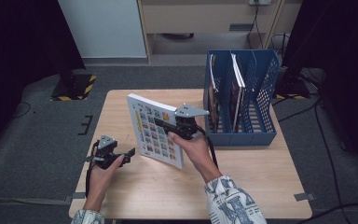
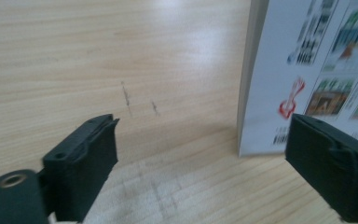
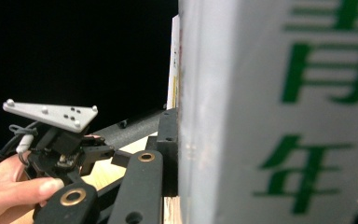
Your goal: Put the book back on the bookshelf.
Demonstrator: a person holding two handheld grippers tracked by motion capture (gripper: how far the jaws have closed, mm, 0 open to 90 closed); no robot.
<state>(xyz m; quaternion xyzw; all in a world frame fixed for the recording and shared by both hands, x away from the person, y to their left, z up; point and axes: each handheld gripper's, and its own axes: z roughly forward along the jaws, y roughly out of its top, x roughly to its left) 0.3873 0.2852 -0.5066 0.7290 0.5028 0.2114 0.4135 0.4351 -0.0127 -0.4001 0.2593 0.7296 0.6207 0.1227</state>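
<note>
book (image 1: 156, 130) upright on edge, spine rightward

Left gripper (image 1: 129, 153): near left, held level in the left hand (image 1: 103, 172), pointing right; jaws spread wide, nothing between them. Right gripper (image 1: 168, 125): centre, in the right hand (image 1: 192, 148), forearm reaching up from near right in a patterned sleeve (image 1: 233, 203); jaws clamped on a book (image 1: 156, 130).
</note>
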